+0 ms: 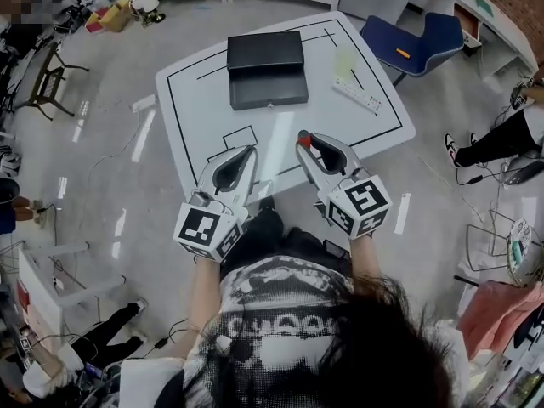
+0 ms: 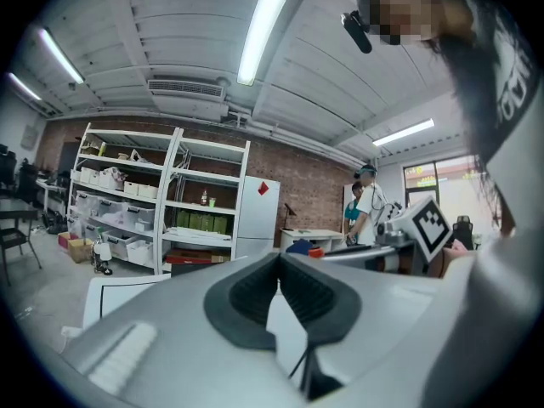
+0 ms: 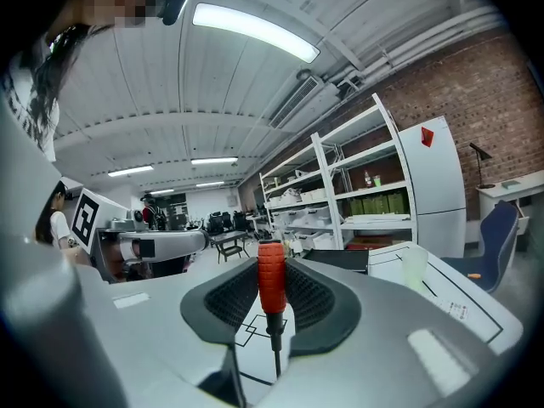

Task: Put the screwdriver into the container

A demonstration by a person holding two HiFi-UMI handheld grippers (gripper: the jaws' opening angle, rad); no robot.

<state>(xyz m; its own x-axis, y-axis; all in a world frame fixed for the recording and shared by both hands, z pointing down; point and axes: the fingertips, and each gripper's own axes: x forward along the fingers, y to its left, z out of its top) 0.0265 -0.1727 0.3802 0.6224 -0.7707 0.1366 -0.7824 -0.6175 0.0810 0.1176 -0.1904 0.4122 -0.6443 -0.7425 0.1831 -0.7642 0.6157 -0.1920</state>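
While your right gripper [image 1: 308,143] hangs over the desk's [image 1: 204,117] near edge, its jaws are clamped on the screwdriver [image 3: 271,283], pads pressing the red handle from both sides. In the right gripper view the tool's long axis stands upright across the jaws: handle end up, poking just past the jaw tops, and the thin dark shaft pointing down toward the desk. From the head view you see only the red handle end, at the jaw tips.

Your left gripper [image 1: 246,153] sits just beside the right one, also at the near edge, with its jaws closed together and nothing between them.

The container [image 1: 266,69], a black box, lies at the desk's far edge, well apart from the screwdriver.

Each gripper's cube [image 1: 359,205] shows black-and-white square markers rather than words. A white strip [image 1: 357,94] near the desk's right edge carries print too small to read.
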